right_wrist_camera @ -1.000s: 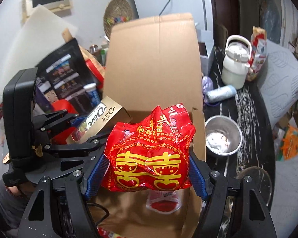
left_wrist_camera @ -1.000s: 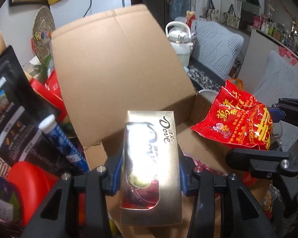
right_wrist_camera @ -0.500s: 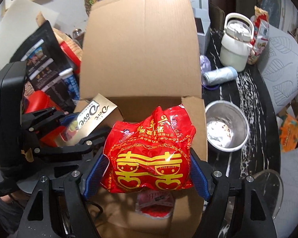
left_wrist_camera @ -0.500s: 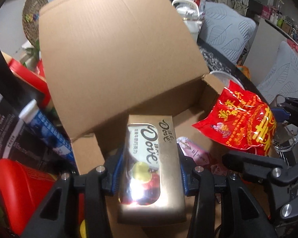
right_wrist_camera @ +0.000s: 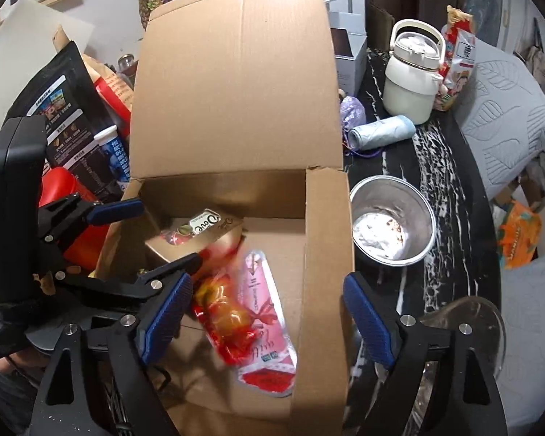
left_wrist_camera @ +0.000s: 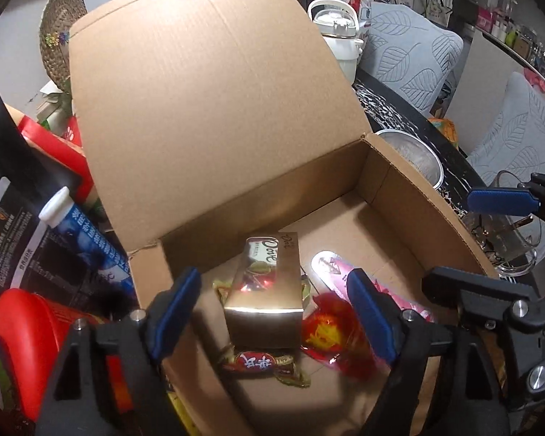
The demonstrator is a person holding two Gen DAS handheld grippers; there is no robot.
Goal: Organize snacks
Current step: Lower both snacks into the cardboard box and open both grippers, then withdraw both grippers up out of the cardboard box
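Left gripper [left_wrist_camera: 272, 312] and right gripper [right_wrist_camera: 265, 319]: jaws spread wide, holding nothing. Gold Dove box [left_wrist_camera: 269, 290] lies in cardboard box [left_wrist_camera: 410, 200]; red snack bag [right_wrist_camera: 225, 316] blurred, over pink packet [right_wrist_camera: 265, 312].

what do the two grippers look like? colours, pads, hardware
Both match. The left gripper and right gripper have matte black angular plastic frames with triangular cutouts, silver screw heads at the joints, and ribbed blue pads lining the jaws. Seen from the right wrist, the left unit carries a boxy black housing, with a dark strap around its handle. No markings legible.
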